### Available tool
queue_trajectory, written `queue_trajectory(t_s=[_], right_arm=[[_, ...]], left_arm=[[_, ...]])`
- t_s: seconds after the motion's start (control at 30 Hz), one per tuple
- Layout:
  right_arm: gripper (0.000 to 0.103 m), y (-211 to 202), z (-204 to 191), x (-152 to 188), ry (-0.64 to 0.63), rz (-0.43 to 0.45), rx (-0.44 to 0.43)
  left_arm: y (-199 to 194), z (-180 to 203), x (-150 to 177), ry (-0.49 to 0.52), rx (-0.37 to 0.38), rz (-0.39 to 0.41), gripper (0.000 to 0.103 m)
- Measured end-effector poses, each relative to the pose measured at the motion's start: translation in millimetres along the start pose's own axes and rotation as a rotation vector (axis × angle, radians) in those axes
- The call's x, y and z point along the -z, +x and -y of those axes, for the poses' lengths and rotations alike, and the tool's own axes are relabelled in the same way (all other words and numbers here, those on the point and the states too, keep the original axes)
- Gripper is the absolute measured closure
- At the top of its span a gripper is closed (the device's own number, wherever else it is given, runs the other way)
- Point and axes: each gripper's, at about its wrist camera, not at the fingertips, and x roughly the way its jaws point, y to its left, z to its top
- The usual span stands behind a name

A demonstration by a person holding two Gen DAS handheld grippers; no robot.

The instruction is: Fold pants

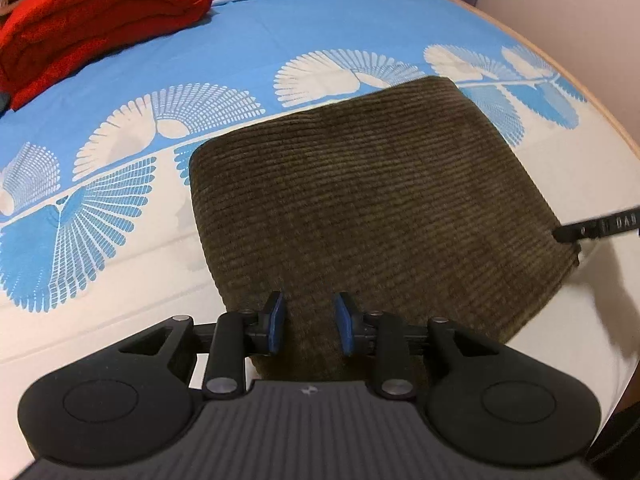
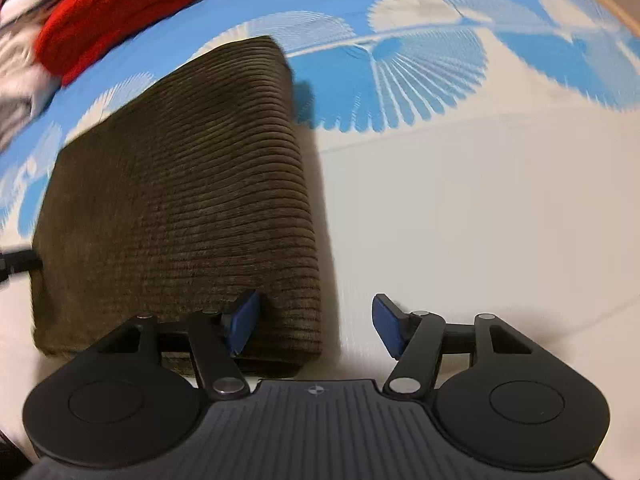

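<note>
Red blanket (image 1: 100, 20) sits folded at the far left of my left wrist view, on the blue-and-white patterned sheet (image 1: 320, 20). Centre, the brown corduroy pants (image 1: 360, 208) lie folded into a compact block on that sheet. My left gripper (image 1: 309, 328) hovers at their near edge, blue pads a narrow gap apart, gripping nothing. At the right edge, a black finger (image 1: 600, 228) carries partial lettering, "DA". My right gripper (image 2: 316, 324) is spread wide over the pants' near right corner.
</note>
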Motion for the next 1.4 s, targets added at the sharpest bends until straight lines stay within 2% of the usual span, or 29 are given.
queue_trajectory(t_s=[0.1, 0.27, 0.4, 0.47, 0.5, 0.53, 0.6, 0.7, 0.87, 0.97, 1.03, 1.07, 1.13, 1.17, 1.2, 1.23, 1.27, 1.3, 1.33, 1.4], right_arm=[[0.041, -5.3, -5.0, -5.0, -0.010, 0.009, 0.007], [0.037, -8.0, 0.4, -10.0, 0.046, 0.038, -0.051], [0.034, 9.1, 0.1, -7.0, 0.033, -0.016, -0.060], [0.035, 10.2, -1.4, -8.1, 0.018, -0.014, -0.057], [0.053, 9.9, -0.8, -9.2, 0.021, -0.017, -0.085], [0.064, 9.3, -1.7, -9.9, 0.023, -0.024, -0.120], [0.078, 5.3, -8.5, -9.9, -0.028, -0.019, -0.111], [0.085, 3.1, -9.8, -5.1, -0.044, -0.050, -0.138], [0.086, -1.1, -19.2, 5.5, -0.108, -0.105, -0.156], [0.081, -10.6, -16.7, 4.8, -0.055, -0.063, -0.117], [0.081, -21.6, -16.8, 4.4, -0.051, -0.005, -0.062], [0.081, -31.4, -20.5, 4.5, -0.077, 0.047, -0.006], [0.080, -55.4, -31.7, 6.8, -0.126, 0.151, 0.088], [0.073, -68.9, -38.0, 9.2, -0.140, 0.197, 0.107], [0.059, -82.3, -43.4, 12.8, -0.149, 0.236, 0.116], [0.052, -97.3, -50.7, 17.3, -0.159, 0.283, 0.125], [0.040, -113.4, -59.2, 24.0, -0.172, 0.337, 0.137], [0.029, -128.1, -66.9, 31.9, -0.180, 0.388, 0.150], [0.024, -142.7, -73.6, 41.5, -0.180, 0.438, 0.160], [0.007, -168.8, -83.2, 66.0, -0.168, 0.524, 0.155]], left_arm=[[-8.9, 5.1, -0.8, 0.033, 0.002, 0.023, 0.069], [-12.0, -1.5, -0.9, -0.021, 0.021, 0.036, 0.068], [-15.7, -0.6, -0.6, 0.001, 0.016, 0.045, 0.068], [-16.1, -2.3, -1.2, -0.002, 0.017, 0.045, 0.068], [-16.0, -3.9, -1.6, -0.009, 0.019, 0.044, 0.068], [-16.4, -5.2, -2.4, -0.016, 0.021, 0.044, 0.068], [-17.8, -6.8, -3.2, -0.020, 0.024, 0.052, 0.068], [-21.6, -8.1, -4.3, -0.028, 0.026, 0.061, 0.068], [-28.0, -10.8, -0.4, -0.037, 0.034, 0.054, 0.068], [-12.5, -16.0, 9.5, -0.042, 0.021, -0.048, 0.068], [13.5, -19.6, 26.7, -0.025, -0.035, -0.213, 0.066], [16.1, -20.2, 32.0, -0.017, -0.048, -0.230, 0.064], [0.7, -20.7, 27.7, -0.013, -0.061, -0.189, 0.064], [-11.3, -22.1, 23.9, -0.035, -0.078, -0.163, 0.064], [-24.0, -23.2, 21.6, -0.060, -0.088, -0.130, 0.062], [-42.8, -23.9, 19.1, -0.093, -0.093, -0.084, 0.057], [-58.2, -22.5, 18.7, -0.108, -0.092, -0.047, 0.053], [-81.0, -18.6, 20.7, -0.114, -0.090, 0.011, 0.041], [-102.3, -12.6, 25.5, -0.111, -0.099, 0.071, 0.026], [-141.1, 2.3, 39.4, -0.100, -0.145, 0.192, 0.014]])
